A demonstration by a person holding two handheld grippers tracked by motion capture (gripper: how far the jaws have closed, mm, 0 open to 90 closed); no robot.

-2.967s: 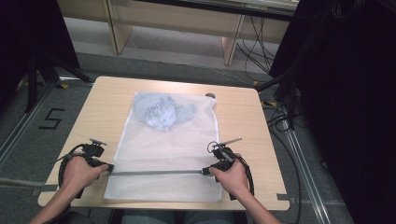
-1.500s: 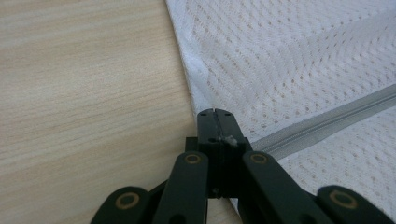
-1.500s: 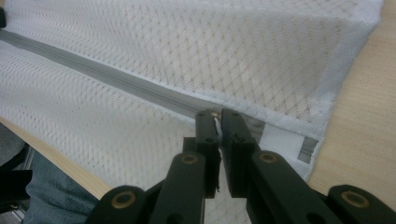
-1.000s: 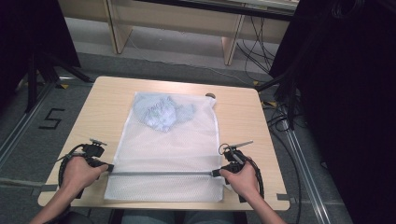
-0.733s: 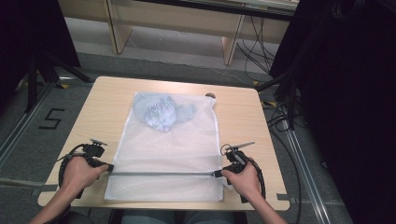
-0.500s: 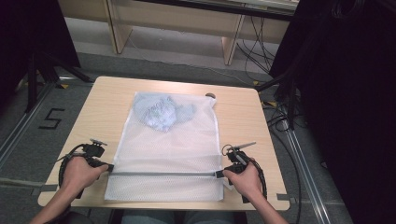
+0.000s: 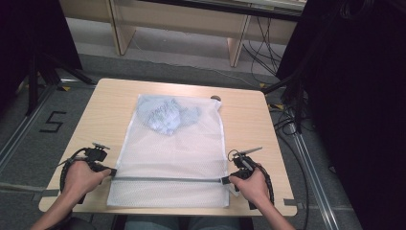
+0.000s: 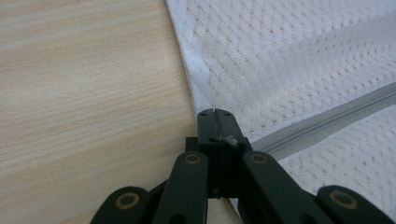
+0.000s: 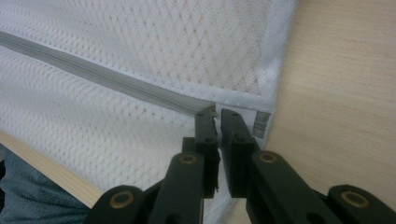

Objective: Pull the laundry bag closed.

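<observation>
- The mesh bag (image 7: pixel 174 155) lies flat on the table (image 7: pixel 249 120), long axis running away from the person, with a bluish garment (image 7: pixel 165 115) bunched inside at the far end.
- The zipper (image 7: pixel 167 179) crosses the bag's near end from side to side, parallel to the table's near edge, and looks closed along its length.
- The right gripper (image 7: pixel 226 180) sits at the zipper's right end; in its own view (image 9: pixel 217 114) the jaws are all but pressed together with a thin slit between, tips at the zipper's end, probably on the small pull, though I cannot tell for sure.
- The left gripper (image 7: pixel 112 171) pinches the bag's left edge where the zipper starts (image 8: pixel 215 114), jaws pressed together on the fabric.
- Judgement: no travel remains rightward; bare table lies just beyond the bag's right seam, so that hand has room to let go and draw back.
</observation>
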